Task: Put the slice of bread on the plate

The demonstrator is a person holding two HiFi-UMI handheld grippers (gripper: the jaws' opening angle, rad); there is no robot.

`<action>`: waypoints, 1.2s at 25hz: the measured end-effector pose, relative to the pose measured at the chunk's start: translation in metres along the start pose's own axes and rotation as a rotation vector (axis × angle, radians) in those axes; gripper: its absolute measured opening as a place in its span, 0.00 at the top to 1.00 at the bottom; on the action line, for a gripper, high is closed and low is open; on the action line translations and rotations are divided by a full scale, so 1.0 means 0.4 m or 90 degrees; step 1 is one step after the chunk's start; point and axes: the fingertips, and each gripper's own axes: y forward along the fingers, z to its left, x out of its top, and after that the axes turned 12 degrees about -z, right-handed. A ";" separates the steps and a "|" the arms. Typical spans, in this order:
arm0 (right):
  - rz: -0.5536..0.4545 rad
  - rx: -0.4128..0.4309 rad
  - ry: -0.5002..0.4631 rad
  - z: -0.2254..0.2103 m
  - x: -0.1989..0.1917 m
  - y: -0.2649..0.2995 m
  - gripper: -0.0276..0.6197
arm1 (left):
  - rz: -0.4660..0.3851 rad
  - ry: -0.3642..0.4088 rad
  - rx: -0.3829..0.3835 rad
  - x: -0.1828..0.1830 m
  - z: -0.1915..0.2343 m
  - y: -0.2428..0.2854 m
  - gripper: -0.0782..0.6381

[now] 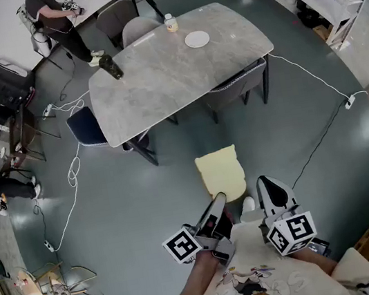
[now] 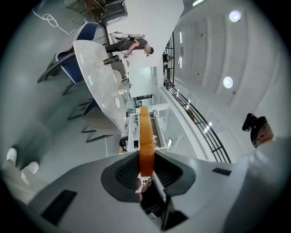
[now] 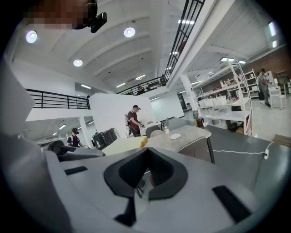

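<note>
Floor up to the tabletop was open, one cable off right. Chairs blocked the near edge. Plate stood clear; cup near it, bottle well left.

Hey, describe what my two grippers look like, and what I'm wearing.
The left gripper and right gripper both have pale grey shells with black ribbed pads inside the jaws. Each carries a white cube printed with black square markers. You wear a cream shirt with a cartoon print on the front.
</note>
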 end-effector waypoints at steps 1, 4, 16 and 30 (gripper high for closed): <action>0.000 0.000 0.002 -0.009 -0.001 -0.004 0.95 | -0.001 0.000 0.000 -0.006 -0.003 0.003 0.76; 0.000 0.003 0.002 -0.027 0.006 -0.009 0.95 | 0.000 -0.002 0.003 -0.027 -0.009 0.014 0.76; -0.035 0.040 0.040 -0.113 0.052 -0.027 0.95 | 0.024 0.004 0.030 -0.122 0.011 0.071 0.76; -0.003 0.020 0.028 -0.186 0.028 0.101 0.95 | 0.006 -0.021 0.030 -0.036 0.024 0.200 0.76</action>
